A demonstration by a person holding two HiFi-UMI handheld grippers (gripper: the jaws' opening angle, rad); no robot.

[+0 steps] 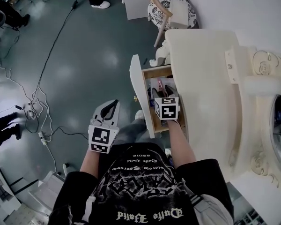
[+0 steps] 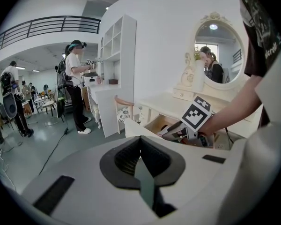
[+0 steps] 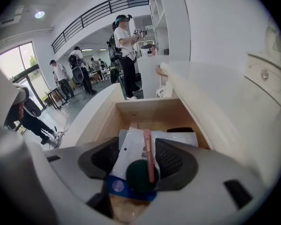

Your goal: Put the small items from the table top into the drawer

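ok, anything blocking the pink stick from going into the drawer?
Nothing visible does. The drawer is pulled open under the right gripper, whose jaws stand apart with the pink stick between them, apparently already lying on a white packet inside. The left gripper hangs off to the side, clear of the drawer.

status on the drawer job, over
left gripper shut, empty. right gripper open over the drawer, pink stick lying inside between its jaws. nothing blocking.

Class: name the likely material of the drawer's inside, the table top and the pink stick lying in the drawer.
The drawer: bare light wood or plywood, matt, faint grain. The table top: cream painted, smooth, slight sheen; the core is hidden. The pink stick: probably plastic, even colour, smooth.
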